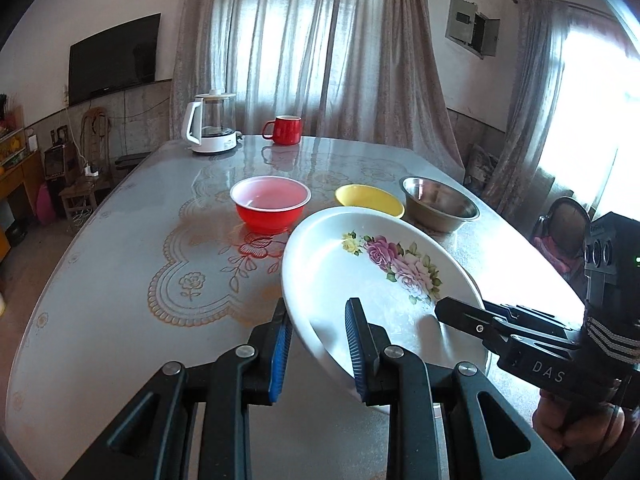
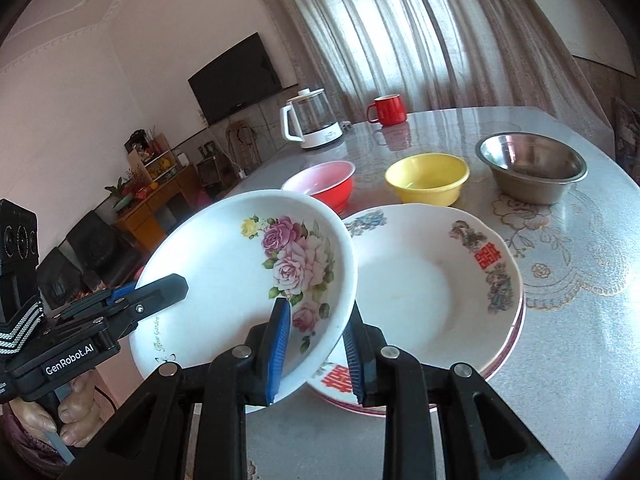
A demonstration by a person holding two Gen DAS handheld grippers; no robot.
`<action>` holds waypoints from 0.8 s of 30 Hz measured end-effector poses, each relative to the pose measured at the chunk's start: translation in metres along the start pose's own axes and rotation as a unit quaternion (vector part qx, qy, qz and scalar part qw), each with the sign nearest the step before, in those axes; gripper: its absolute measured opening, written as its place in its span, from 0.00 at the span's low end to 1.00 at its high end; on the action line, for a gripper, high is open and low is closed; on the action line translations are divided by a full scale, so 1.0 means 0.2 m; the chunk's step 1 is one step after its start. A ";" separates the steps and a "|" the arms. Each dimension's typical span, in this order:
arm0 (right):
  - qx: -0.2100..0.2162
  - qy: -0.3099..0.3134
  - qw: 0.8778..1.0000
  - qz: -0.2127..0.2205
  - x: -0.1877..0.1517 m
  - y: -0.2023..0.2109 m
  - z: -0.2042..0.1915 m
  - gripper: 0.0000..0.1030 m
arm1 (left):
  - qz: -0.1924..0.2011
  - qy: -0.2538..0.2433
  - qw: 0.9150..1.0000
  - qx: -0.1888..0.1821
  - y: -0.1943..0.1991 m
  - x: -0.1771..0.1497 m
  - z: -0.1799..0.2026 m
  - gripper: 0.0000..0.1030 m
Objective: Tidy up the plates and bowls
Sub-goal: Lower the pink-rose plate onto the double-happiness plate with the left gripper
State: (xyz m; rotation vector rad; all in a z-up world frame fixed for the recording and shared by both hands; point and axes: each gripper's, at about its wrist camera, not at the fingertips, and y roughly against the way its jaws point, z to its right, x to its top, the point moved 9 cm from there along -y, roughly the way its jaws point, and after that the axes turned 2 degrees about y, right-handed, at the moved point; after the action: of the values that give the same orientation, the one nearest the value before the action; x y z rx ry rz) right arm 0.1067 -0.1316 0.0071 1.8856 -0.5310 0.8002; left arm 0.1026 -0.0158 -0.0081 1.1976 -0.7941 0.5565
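A white plate with pink roses (image 1: 360,264) hangs tilted above the table, gripped from both sides. My left gripper (image 1: 319,306) is shut on its near left rim, blue pads on either side of the edge. My right gripper (image 2: 318,308) is shut on the opposite rim of the same plate (image 2: 224,264). Each gripper shows in the other's view: the right (image 1: 444,312) and the left (image 2: 176,284). Just right of the held plate lies a stack of white plates with red characters (image 2: 420,292). Behind stand a red bowl (image 1: 270,208), a yellow bowl (image 1: 370,200) and a steel bowl (image 1: 440,204).
A glass kettle on a white base (image 1: 212,124) and a red mug (image 1: 282,130) stand at the table's (image 1: 100,280) far edge. A person's hands hold both gripper handles. Curtains hang behind the table; chairs and a cabinet stand to its left.
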 end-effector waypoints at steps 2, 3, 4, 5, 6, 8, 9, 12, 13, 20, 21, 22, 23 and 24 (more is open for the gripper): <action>-0.008 -0.009 1.000 0.002 0.01 0.02 0.05 0.25 | -0.001 -0.012 1.000 -0.003 -0.02 0.02 0.04 0.26; -0.012 -0.014 1.000 0.003 0.01 0.02 0.08 0.25 | -0.001 -0.017 1.000 -0.004 -0.04 0.03 0.06 0.26; -0.016 -0.019 1.000 0.004 0.01 0.02 0.10 0.25 | -0.003 -0.022 1.000 -0.005 -0.05 0.03 0.08 0.26; -0.019 -0.024 1.000 0.005 0.02 0.03 0.12 0.25 | -0.005 -0.026 1.000 -0.007 -0.07 0.04 0.10 0.26; -0.023 -0.028 0.999 0.006 0.02 0.03 0.15 0.25 | -0.008 -0.030 0.999 -0.009 -0.09 0.04 0.12 0.26; -0.029 -0.036 0.999 0.006 0.03 0.04 0.19 0.25 | -0.014 -0.032 0.999 -0.015 -0.12 0.05 0.14 0.26; -0.032 -0.042 0.999 0.006 0.03 0.04 0.22 0.25 | -0.016 -0.033 0.999 -0.019 -0.13 0.05 0.16 0.26; -0.044 -0.052 0.998 0.006 0.03 0.05 0.28 0.25 | -0.026 -0.027 0.999 -0.034 -0.19 0.06 0.20 0.26; -0.049 -0.055 0.997 0.005 0.03 0.05 0.29 0.25 | -0.028 -0.028 0.999 -0.037 -0.21 0.06 0.21 0.26; -0.083 -0.064 0.994 -0.011 0.04 0.01 0.40 0.25 | -0.044 -0.033 0.998 -0.041 -0.30 0.04 0.25 0.26; -0.083 -0.065 0.994 -0.012 0.04 0.01 0.41 0.25 | -0.045 -0.034 0.998 -0.040 -0.30 0.04 0.24 0.26; -0.084 -0.064 0.994 -0.012 0.04 0.00 0.41 0.25 | -0.048 -0.036 0.997 -0.039 -0.31 0.04 0.24 0.26; -0.084 -0.063 0.994 -0.013 0.04 -0.01 0.41 0.25 | -0.053 -0.036 0.997 -0.037 -0.33 0.03 0.24 0.26; -0.087 -0.062 0.994 -0.017 0.04 -0.01 0.42 0.25 | -0.058 -0.033 0.997 -0.037 -0.35 0.02 0.24 0.26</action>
State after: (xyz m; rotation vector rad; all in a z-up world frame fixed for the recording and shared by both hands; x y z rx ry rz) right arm 0.1383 -0.2059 -0.0141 1.7854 -0.6249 0.5978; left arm 0.1462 -0.0814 -0.0389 1.1910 -0.7898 0.3909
